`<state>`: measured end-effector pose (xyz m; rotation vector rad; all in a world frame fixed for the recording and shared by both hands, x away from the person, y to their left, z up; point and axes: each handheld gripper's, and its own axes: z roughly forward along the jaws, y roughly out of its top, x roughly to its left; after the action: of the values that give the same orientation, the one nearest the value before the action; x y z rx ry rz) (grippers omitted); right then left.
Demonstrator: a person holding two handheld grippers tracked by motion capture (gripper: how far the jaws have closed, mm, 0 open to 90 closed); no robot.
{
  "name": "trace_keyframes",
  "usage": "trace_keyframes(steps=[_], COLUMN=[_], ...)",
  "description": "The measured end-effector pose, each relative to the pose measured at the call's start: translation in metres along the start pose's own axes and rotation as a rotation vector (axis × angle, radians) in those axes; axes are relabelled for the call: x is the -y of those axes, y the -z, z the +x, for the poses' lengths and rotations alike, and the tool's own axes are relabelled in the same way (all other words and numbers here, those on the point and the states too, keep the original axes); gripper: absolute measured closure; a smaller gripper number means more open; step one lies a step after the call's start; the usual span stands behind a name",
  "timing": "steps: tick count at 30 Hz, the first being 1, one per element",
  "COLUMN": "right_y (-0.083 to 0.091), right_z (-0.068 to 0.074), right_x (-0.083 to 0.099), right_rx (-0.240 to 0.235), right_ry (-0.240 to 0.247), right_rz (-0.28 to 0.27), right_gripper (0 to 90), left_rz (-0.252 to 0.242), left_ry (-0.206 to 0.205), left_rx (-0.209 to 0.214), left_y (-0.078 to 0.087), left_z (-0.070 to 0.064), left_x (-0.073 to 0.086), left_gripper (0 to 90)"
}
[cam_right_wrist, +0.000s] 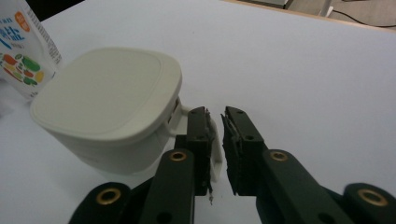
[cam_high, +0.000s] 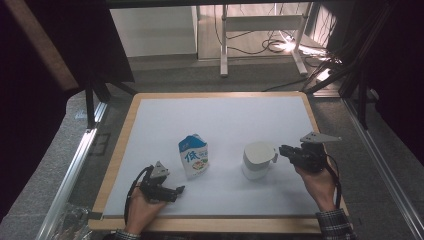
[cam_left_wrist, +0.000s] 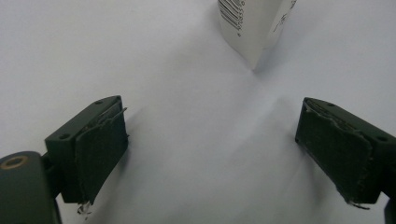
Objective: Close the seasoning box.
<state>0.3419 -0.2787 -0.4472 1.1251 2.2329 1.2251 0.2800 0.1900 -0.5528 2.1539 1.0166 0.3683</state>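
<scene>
A blue-and-white milk carton (cam_high: 194, 156) stands upright on the white mat (cam_high: 225, 110), left of centre. To its right sits a white lidded mug (cam_high: 257, 160) with a side handle. My right gripper (cam_high: 281, 151) comes in from the right. In the right gripper view the right gripper (cam_right_wrist: 215, 128) is shut on the mug's handle (cam_right_wrist: 215, 154), with the mug (cam_right_wrist: 107, 102) and carton (cam_right_wrist: 23, 51) to its left. My left gripper (cam_high: 180, 190) rests low on the mat, just left of and nearer than the carton. In the left gripper view the left gripper (cam_left_wrist: 210, 121) stands wide open with nothing between its fingers, the carton's base (cam_left_wrist: 252, 23) ahead of it.
The mat lies on a wooden board (cam_high: 120, 150) whose border shows all round. Metal rails (cam_high: 75, 165) run along both sides of the board. Beyond the far edge are white desk legs (cam_high: 224, 45) and floor cables (cam_high: 280, 45).
</scene>
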Motion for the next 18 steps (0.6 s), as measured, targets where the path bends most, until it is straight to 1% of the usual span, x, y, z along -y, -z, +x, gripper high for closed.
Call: trace_keyframes(steps=[5,11,14,16,18], right_y=[0.0,-0.014,-0.022,-0.026,-0.027], right_z=[0.0,0.0,0.001,0.002,0.004], right_x=[0.013,0.025,0.027,0.027,0.027], right_rx=[-0.009,-0.03,-0.025,-0.034,-0.018], right_ry=[-0.001,0.002,0.029,0.039,0.054], right_rz=[0.002,0.033,0.048,0.047,0.052], right_gripper=[74.6,72.6,72.1,72.2,72.8], left_rz=[0.002,0.002,0.002,0.002,0.002], left_ry=[-0.003,-0.003,-0.003,-0.003,-0.003], left_rx=[0.0,0.0,0.0,0.0,0.0], left_y=[0.0,0.0,0.0,0.0,0.0], left_z=[0.0,0.0,0.0,0.0,0.0], left_x=[0.0,0.0,0.0,0.0,0.0], left_gripper=[8.7,8.7,8.7,8.7,8.7])
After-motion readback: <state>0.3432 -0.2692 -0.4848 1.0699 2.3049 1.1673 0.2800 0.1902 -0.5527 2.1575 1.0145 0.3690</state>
